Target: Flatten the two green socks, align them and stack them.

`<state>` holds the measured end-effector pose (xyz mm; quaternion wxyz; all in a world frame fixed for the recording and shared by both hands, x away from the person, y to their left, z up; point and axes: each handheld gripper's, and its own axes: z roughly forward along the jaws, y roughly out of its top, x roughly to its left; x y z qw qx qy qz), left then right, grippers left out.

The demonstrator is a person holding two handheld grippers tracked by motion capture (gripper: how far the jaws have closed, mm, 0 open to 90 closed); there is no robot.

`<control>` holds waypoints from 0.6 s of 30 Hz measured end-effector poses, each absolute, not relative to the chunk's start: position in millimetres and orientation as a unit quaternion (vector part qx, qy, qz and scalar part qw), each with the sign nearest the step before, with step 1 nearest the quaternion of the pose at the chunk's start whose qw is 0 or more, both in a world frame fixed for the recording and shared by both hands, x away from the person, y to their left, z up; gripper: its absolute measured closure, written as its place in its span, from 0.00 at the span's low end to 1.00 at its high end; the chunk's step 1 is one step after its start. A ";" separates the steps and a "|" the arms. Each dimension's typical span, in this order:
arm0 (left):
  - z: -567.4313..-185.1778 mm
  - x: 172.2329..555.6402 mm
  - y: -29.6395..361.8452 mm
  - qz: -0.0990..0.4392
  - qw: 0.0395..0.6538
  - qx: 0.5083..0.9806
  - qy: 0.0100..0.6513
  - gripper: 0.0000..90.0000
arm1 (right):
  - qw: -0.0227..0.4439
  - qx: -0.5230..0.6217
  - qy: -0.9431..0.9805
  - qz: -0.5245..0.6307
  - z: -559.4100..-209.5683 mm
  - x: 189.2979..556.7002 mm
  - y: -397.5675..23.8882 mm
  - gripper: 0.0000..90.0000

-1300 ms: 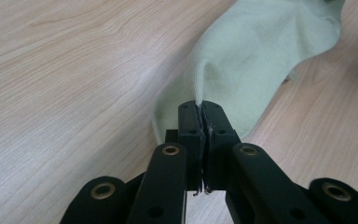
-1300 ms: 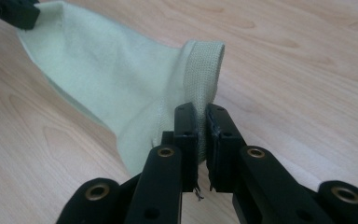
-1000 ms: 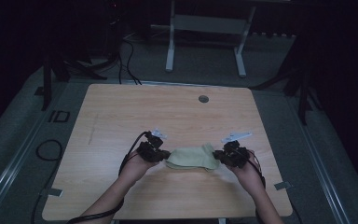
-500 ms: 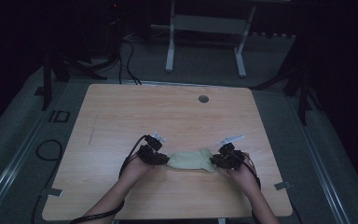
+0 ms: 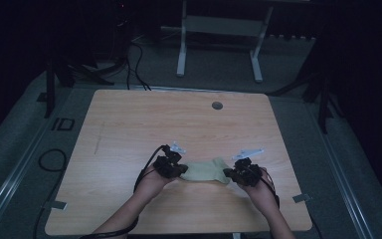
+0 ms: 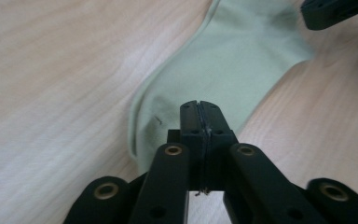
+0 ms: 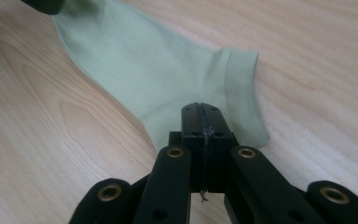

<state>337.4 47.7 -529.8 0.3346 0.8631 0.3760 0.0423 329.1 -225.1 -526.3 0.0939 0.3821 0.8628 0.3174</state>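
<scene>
A pale green sock lies flat on the near half of the wooden table, stretched between the two hand-held tools. In the high view the left gripper sits at the sock's left end and the right gripper at its right end, each borne by a hand entering from the bottom edge; at that distance the jaws themselves are too small and dark to read. The left gripper view supplies what the overhead lacks: the left gripper has its jaws pressed together, having just been closing, and their tips rest over the rounded toe end of the sock, though whether fabric is pinched between the pads cannot be told. The tip of the other tool shows at the top right corner there, at the sock's far end. The right gripper view shows the right gripper likewise with jaws together after closing, tips over the edge of the sock just beside its ribbed cuff; a pinch on fabric cannot be confirmed. The high view alone shows a small round grommet near the table's far edge and a white frame on the floor beyond.
</scene>
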 end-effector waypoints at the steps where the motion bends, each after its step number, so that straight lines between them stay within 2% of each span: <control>1: -533.9 338.6 45.8 0.040 0.331 0.864 0.377 0.99 | 0.093 0.384 0.863 0.316 -528.5 329.3 -225.2 1.00; 7: -552.1 339.5 43.7 0.033 0.325 0.862 0.388 0.99 | 0.088 0.383 0.870 0.297 -546.0 334.9 -221.4 0.99; 18: -552.8 348.5 71.0 0.044 0.328 0.849 0.411 0.99 | 0.078 0.376 0.875 0.293 -545.5 357.7 -200.0 0.99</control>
